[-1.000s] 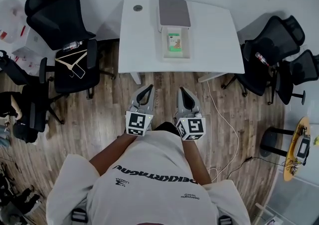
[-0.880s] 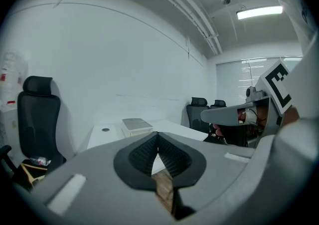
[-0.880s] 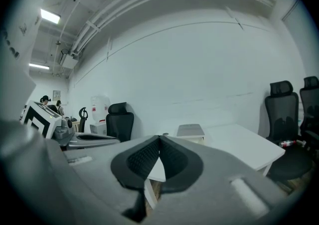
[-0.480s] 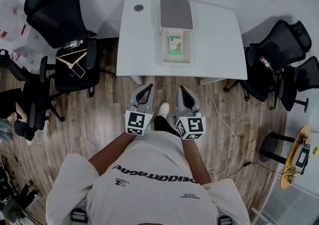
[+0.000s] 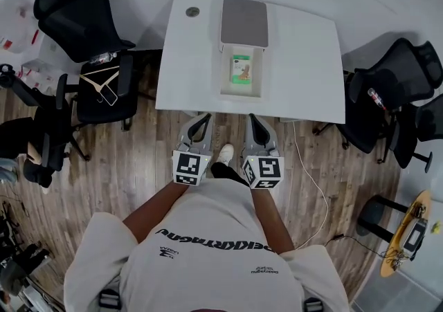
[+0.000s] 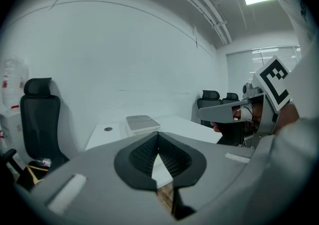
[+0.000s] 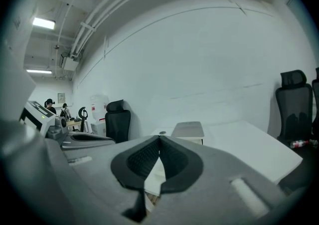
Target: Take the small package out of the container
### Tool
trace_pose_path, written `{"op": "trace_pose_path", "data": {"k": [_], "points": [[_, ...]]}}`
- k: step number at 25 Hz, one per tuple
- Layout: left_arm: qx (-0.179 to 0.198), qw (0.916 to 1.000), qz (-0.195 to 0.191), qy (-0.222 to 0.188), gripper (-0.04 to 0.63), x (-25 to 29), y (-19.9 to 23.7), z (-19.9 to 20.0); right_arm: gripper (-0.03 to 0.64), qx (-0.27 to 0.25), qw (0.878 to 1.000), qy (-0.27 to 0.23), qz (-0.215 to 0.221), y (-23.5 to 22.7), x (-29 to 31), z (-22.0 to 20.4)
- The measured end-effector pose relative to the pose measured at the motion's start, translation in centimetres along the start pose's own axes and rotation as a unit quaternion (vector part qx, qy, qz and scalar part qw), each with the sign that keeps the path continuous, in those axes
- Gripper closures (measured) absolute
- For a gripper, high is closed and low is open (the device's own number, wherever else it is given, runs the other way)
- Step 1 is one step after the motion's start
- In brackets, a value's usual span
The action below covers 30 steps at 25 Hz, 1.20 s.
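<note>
A small green package (image 5: 241,68) lies in the open white container (image 5: 242,90) on the white table (image 5: 304,61). The container's grey lid (image 5: 244,21) rests just behind it. Both grippers hang side by side in front of the table's near edge, short of the container. My left gripper (image 5: 205,119) is shut and holds nothing; its jaw tips meet in the left gripper view (image 6: 158,134). My right gripper (image 5: 251,118) is shut and holds nothing too (image 7: 159,139). Each gripper view shows the grey lid (image 6: 142,123) (image 7: 188,130) ahead, with the package hidden.
A black office chair (image 5: 83,23) stands left of the table, and another (image 5: 104,89) carries a hanger and a bottle. More black chairs (image 5: 394,68) stand at the right. A cable (image 5: 315,179) runs over the wooden floor. A small round fitting (image 5: 192,11) sits on the table's far left corner.
The person has stepped closer to the table, so its near edge now lies just ahead of the gripper tips. Both grippers stay shut and side by side.
</note>
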<state>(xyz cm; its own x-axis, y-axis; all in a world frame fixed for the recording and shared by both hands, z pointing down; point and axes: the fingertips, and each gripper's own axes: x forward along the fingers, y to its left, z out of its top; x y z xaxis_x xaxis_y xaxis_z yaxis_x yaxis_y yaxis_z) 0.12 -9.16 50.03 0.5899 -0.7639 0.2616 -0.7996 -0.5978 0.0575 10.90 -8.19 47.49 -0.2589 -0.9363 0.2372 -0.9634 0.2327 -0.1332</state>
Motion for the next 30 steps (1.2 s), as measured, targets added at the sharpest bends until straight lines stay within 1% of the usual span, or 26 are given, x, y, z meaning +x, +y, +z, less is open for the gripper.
{"op": "trace_pose_path", "data": {"k": [8,12,19,25,30], "points": [[0.000,0.9997,0.018,0.014,0.604,2.4,-0.4,-0.1,0.615,0.004,1.000,0.017,0.018,-1.9,2.4,-0.2],[-0.001,0.9995,0.026,0.018,0.603,3.0,-0.1,0.0,0.615,0.004,0.999,0.028,0.019,-2.4,3.5,-0.6],[-0.007,0.9995,0.015,0.028,0.603,4.2,1.3,-0.5,0.615,0.015,0.998,0.056,0.005,-2.7,6.0,-2.2],[-0.008,0.9994,0.010,0.032,0.603,4.7,2.9,-0.8,0.615,0.010,0.997,0.070,-0.004,-2.9,7.8,-3.4],[-0.011,0.9993,0.009,0.035,0.603,5.4,4.0,-1.0,0.594,0.017,0.996,0.086,-0.016,-3.7,9.4,-4.8]]}}
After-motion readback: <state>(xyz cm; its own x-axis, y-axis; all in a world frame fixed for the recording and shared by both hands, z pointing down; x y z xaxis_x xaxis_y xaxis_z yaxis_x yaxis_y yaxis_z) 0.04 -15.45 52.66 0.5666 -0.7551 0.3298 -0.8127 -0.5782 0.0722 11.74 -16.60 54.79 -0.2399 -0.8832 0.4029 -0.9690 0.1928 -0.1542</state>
